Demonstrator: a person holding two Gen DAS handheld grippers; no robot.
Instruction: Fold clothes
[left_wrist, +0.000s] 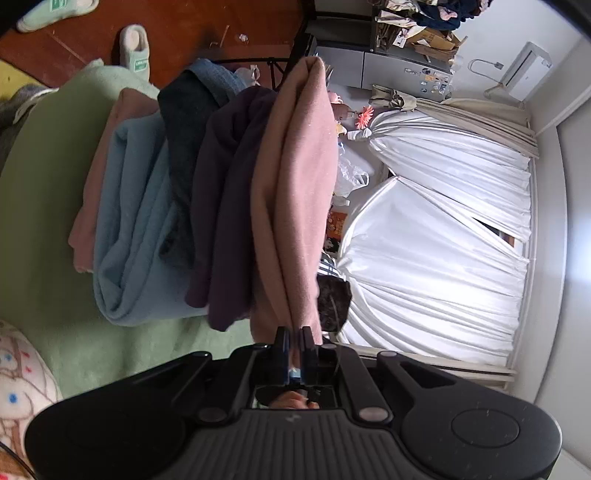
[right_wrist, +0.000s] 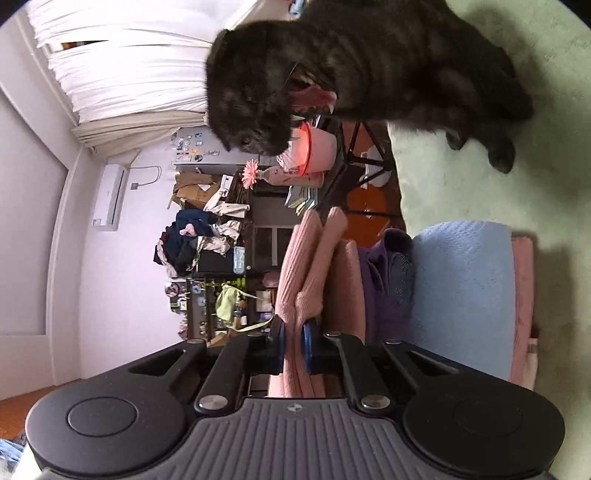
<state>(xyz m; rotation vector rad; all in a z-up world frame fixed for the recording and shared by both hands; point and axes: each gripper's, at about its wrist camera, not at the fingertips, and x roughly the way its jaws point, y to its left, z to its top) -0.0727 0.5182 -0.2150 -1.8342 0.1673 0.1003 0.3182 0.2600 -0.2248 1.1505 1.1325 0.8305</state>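
The pink garment lies doubled on top of the stack of folded clothes, straight ahead of both my tongs. My left gripper is pressed together on its near edge; my right gripper pinches another edge of it. To do this well I think I should keep both corners level and taut, then lay the fold squarely onto the pile. Only my right view shows the black cat yawning on the green blanket beyond.

Daylight glows through the white curtains toward three o'clock, slightly blown out. Fisheye bending curves walls near the edges. The dark cat at twelve o'clock looks soft and underexposed.
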